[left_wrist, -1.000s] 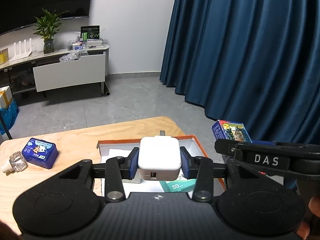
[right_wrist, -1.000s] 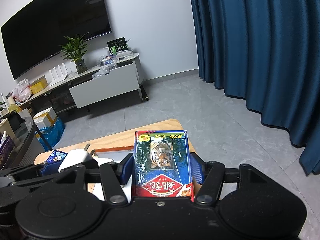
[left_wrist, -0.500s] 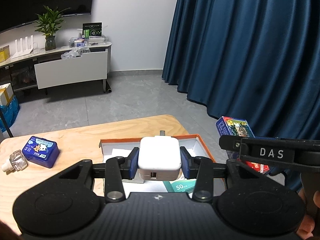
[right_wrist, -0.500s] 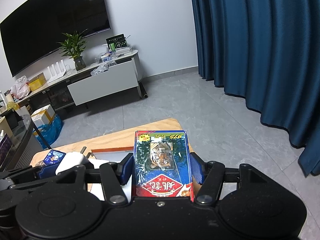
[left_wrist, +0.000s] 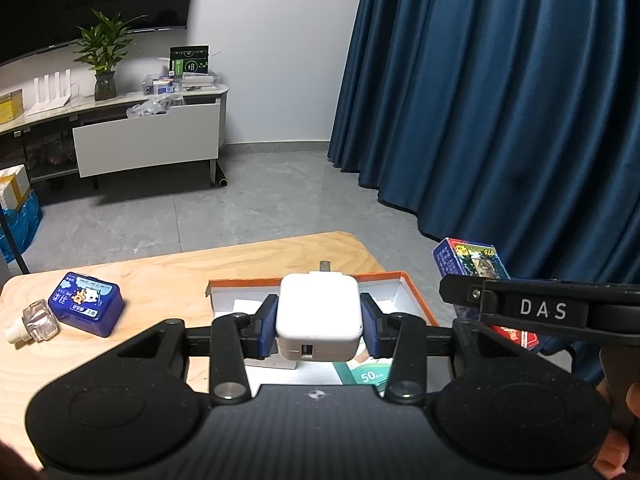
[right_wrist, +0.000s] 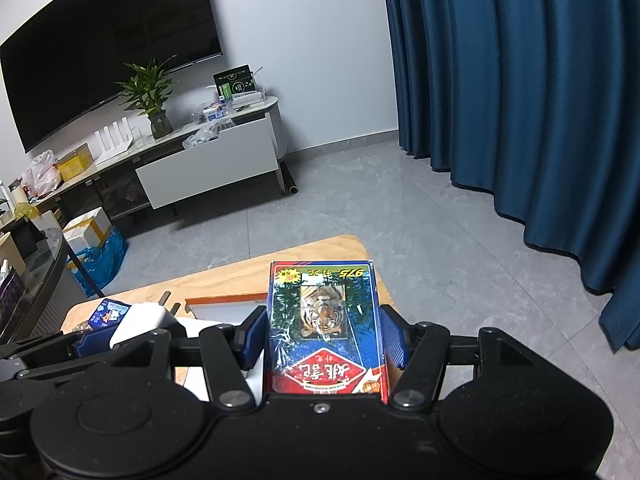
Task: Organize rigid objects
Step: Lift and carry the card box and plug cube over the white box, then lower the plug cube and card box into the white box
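Above the orange-rimmed box point(left_wrist: 404, 280), the left gripper point(left_wrist: 319, 322) jaws clamp a white charger point(left_wrist: 318, 312); just right, the right gripper point(right_wrist: 323, 336) jaws clamp a card pack point(right_wrist: 323, 320).

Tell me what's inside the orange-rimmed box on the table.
The orange-rimmed box shows white paper and a teal printed card. The white charger held in the left gripper covers the box's middle.

bare table point(left_wrist: 168, 280) left of orange box point(left_wrist: 416, 292), blue tin point(left_wrist: 86, 304), small bottle point(left_wrist: 38, 318) beyond
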A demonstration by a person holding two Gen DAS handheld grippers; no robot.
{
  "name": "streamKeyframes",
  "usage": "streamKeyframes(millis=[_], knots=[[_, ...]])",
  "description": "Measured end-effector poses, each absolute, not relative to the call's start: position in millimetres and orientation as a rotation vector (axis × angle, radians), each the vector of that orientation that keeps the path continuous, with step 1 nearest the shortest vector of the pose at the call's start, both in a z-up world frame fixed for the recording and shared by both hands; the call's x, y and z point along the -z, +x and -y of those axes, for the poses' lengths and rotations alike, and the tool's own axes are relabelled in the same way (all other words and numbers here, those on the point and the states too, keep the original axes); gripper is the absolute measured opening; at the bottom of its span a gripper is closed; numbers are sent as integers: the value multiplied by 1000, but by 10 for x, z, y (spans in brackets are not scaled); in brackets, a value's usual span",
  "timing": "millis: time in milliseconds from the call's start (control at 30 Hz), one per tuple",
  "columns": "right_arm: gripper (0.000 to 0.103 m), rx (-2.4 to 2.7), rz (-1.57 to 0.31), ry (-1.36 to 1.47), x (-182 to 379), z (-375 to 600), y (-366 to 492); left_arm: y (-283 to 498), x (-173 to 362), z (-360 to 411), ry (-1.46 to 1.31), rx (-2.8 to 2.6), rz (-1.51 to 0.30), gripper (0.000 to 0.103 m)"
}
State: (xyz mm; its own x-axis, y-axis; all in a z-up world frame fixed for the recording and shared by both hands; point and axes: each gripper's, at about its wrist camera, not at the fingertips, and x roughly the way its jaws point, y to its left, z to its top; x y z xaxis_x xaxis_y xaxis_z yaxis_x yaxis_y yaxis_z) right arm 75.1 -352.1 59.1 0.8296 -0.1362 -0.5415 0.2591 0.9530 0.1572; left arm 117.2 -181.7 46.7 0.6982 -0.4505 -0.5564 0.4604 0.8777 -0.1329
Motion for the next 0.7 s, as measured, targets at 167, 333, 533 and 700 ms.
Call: streamKeyframes(millis=[167, 333, 533, 700], knots=[[71, 207, -559, 233, -581, 3518, 772, 1173, -469, 1823, 15, 508, -620, 42], [71, 206, -561, 236, -579, 3520, 781, 1180, -471, 1819, 14, 508, -620, 42], [71, 205, -562, 234, -583, 3517, 782, 1191, -470, 1807, 14, 506, -620, 42], [71, 206, -564, 234, -584, 3531, 795, 1193, -462, 1801, 13, 506, -619, 42]])
